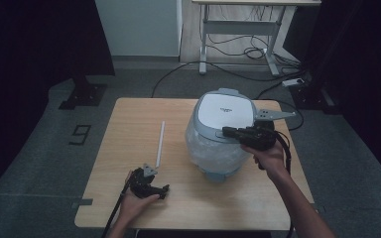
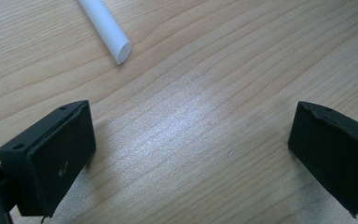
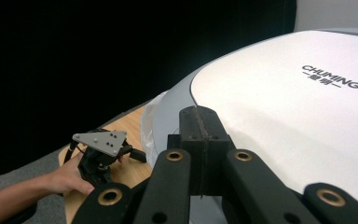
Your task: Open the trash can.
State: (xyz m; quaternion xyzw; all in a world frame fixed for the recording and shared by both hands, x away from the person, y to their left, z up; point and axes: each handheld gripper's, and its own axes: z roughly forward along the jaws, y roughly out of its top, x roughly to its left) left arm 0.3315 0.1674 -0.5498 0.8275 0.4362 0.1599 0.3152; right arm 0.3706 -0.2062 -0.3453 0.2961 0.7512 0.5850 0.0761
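Observation:
A round appliance (image 1: pixel 217 144) with a white lid (image 1: pixel 225 110) and a grey rim stands on the right half of the wooden table (image 1: pixel 124 198); crinkled clear plastic wraps its body. My right gripper (image 1: pixel 226 131) is shut with nothing between its jaws, tips over the lid's near edge. In the right gripper view the joined jaws (image 3: pixel 199 122) sit just above the lid (image 3: pixel 298 116), marked CHUMING. A thin white rod (image 1: pixel 160 143) lies left of the appliance. My left gripper (image 1: pixel 151 186) rests at the rod's near end, open over bare wood (image 2: pixel 191 140), with the rod's tip (image 2: pixel 116 44) just beyond.
The left hand and its gripper (image 3: pixel 100 154) appear beyond the lid in the right gripper view. Behind the table the floor holds cables (image 1: pixel 248 52), a power strip (image 1: pixel 293 82) and a white desk frame (image 1: pixel 238 34). Dark curtains flank both sides.

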